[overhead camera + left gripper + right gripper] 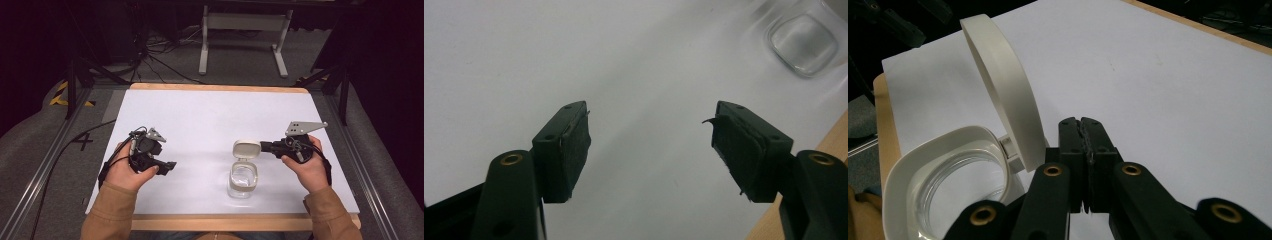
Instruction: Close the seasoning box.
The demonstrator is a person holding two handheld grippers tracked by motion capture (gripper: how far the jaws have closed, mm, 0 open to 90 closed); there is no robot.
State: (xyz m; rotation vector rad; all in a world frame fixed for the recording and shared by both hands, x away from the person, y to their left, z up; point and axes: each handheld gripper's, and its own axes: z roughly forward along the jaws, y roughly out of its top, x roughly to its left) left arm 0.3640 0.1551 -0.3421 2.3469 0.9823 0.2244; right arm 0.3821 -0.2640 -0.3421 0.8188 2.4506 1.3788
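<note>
On table (210, 110): one jar (243, 179), two grippers.

Table (210, 110) bare beyond and left of jar (243, 181). Raised lid (246, 149) blocks the right claw (264, 146), just beside it. Left claw (171, 166) well apart.

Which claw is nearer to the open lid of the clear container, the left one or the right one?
The right. The right claw, jaws shut, sits right beside the raised lid of the clear container. The left claw, jaws open, is well apart, on the container's other side.
</note>
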